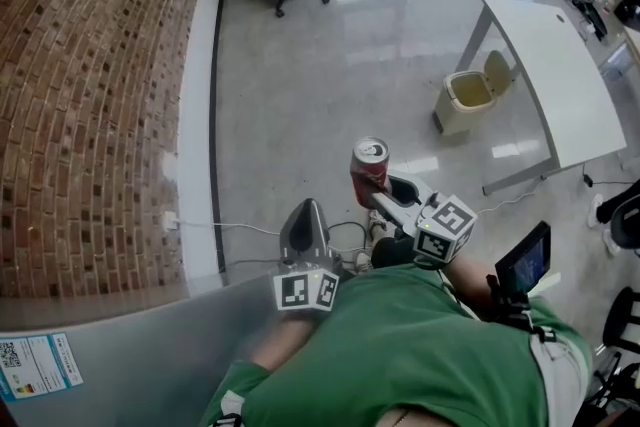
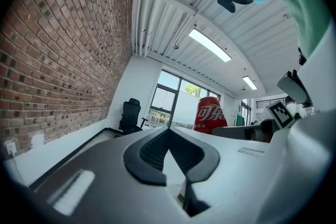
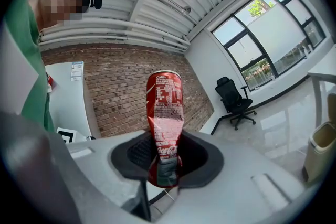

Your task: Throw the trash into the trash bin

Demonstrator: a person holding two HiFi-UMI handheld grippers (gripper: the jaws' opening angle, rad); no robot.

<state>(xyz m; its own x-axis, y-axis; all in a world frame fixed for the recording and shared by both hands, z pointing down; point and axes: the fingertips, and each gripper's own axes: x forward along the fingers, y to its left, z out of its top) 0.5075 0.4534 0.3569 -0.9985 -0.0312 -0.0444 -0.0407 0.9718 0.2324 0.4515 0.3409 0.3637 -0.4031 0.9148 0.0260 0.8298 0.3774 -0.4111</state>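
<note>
I have the red can (image 3: 164,113) clamped in the right gripper (image 3: 163,160), with the pads pressing on its dented lower body. Its long axis stands upright, rim end upward. In the head view the can (image 1: 369,170) is above the floor, well apart from the trash bin (image 1: 465,98), which stands lid-up beside the white table (image 1: 560,65). The jaws hide the can's base. The right gripper view cuts the bin off at the frame edge. The left gripper (image 2: 169,136) is closed on nothing.
</note>
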